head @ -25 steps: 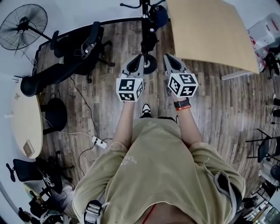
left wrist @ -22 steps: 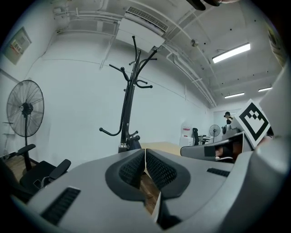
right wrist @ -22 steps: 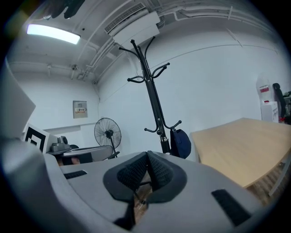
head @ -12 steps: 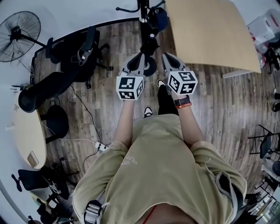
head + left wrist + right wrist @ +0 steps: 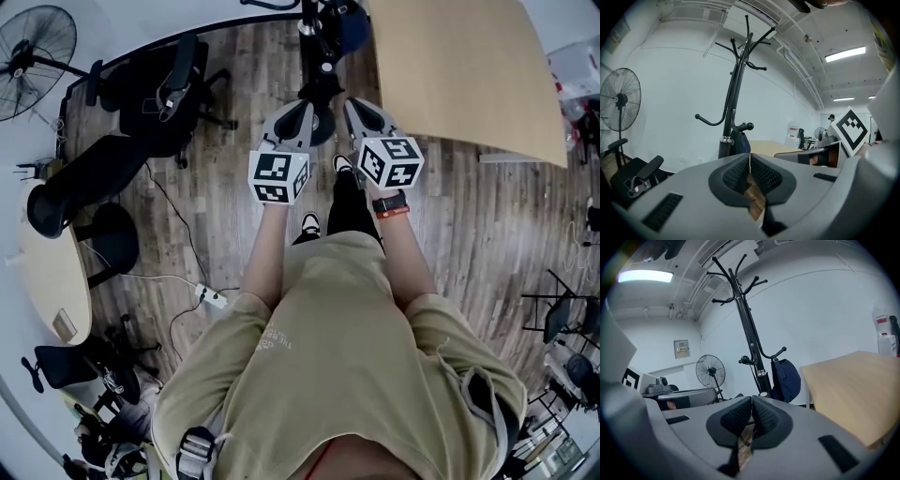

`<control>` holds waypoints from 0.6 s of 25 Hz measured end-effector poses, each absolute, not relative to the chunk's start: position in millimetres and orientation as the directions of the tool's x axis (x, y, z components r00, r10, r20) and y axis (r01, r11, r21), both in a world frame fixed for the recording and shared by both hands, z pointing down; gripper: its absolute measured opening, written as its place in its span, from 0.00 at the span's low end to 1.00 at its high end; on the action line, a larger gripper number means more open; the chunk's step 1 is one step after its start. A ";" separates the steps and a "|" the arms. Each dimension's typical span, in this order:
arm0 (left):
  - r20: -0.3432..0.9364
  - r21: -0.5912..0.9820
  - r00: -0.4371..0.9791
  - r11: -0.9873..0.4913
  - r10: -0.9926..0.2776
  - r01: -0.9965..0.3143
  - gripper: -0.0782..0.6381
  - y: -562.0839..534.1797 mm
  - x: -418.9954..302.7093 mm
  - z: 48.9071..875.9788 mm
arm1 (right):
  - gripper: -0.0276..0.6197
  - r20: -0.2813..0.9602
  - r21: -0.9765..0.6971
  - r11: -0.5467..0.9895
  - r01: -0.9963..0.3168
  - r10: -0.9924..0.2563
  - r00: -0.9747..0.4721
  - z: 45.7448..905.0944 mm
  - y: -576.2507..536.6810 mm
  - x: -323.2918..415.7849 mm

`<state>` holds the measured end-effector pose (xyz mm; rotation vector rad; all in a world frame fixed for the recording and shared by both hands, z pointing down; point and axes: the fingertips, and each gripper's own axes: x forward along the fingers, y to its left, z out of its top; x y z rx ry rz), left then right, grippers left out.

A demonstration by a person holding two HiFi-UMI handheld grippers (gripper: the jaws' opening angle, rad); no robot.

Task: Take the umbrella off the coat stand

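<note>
A black coat stand (image 5: 319, 58) rises just ahead of me, with curved hooks up top (image 5: 746, 40) and a lower pair of hooks. The dark blue folded umbrella (image 5: 785, 377) hangs from a lower hook against the pole; it also shows in the left gripper view (image 5: 741, 143) and from above (image 5: 347, 23). My left gripper (image 5: 296, 112) and right gripper (image 5: 356, 109) are held side by side short of the stand's base, apart from the umbrella. Both are shut, pads together, with nothing between them (image 5: 749, 161) (image 5: 752, 404).
A light wooden table (image 5: 459, 66) stands right of the stand. Black office chairs (image 5: 150, 89) and a standing fan (image 5: 33, 42) are on the left. A power strip with cables (image 5: 211, 298) lies on the wood floor, beside a pale round table (image 5: 52, 272).
The person has stepped forward, a black-trousered leg now under the arms. Both grippers have moved closer to the stand and now cover its base. Jaws stay shut.
</note>
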<state>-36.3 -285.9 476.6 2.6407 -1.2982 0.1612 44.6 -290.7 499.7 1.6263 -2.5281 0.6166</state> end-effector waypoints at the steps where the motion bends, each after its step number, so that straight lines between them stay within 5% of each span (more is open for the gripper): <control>1: 0.187 0.124 0.606 -0.593 -0.773 -0.796 0.15 -289.8 -36.5 478.6 | 0.07 0.274 -0.292 0.364 -0.885 -0.854 -0.442 501.8 -296.1 45.2; 15: 0.233 0.141 0.584 -0.567 -0.778 -0.812 0.15 -321.0 -33.9 497.7 | 0.15 0.300 -0.295 0.437 -0.850 -0.802 -0.516 533.7 -349.0 48.4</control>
